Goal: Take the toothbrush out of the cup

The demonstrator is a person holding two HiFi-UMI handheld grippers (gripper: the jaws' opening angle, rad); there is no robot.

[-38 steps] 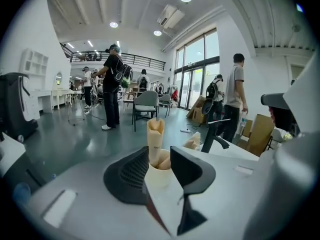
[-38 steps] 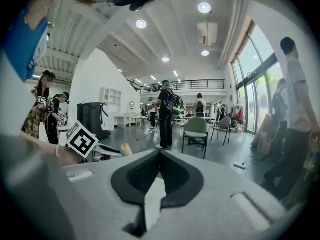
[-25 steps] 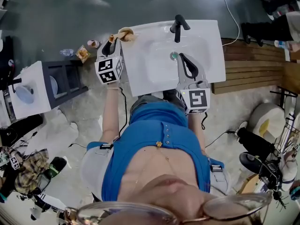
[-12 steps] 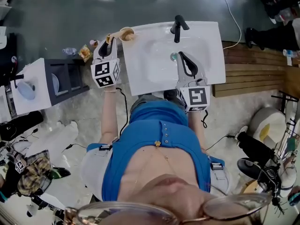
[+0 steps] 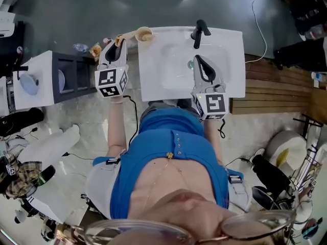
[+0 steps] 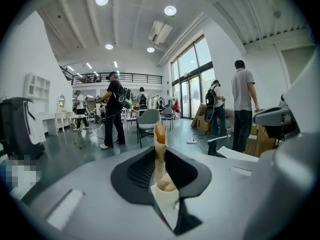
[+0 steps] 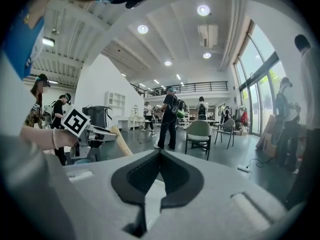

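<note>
A tan toothbrush [image 6: 160, 145] stands upright between the jaws of my left gripper [image 6: 160, 156], which are closing on it and pinch it. In the head view that gripper [image 5: 118, 41] hovers at the back left corner of the white sink [image 5: 227, 52], with the toothbrush [image 5: 125, 37] reaching towards the tan cup [image 5: 144, 33]. I cannot tell whether its far end is still inside the cup. My right gripper [image 5: 197, 60] is shut and empty over the basin. The right gripper view shows its jaws [image 7: 160, 154] together, and the left gripper's marker cube [image 7: 76, 122] with the toothbrush [image 7: 121, 141] off to the left.
A black faucet [image 5: 200, 30] stands at the sink's back edge. A dark shelf unit with a second white basin [image 5: 31, 80] is to the left. Wooden planks [image 5: 276, 83] lie to the right. Cables and small litter are on the floor. People and a chair [image 6: 148, 121] are far off.
My left gripper has lifted with the toothbrush and drawn a little away from the cup, up and to the left in the head view. The right gripper has stayed over the basin.
</note>
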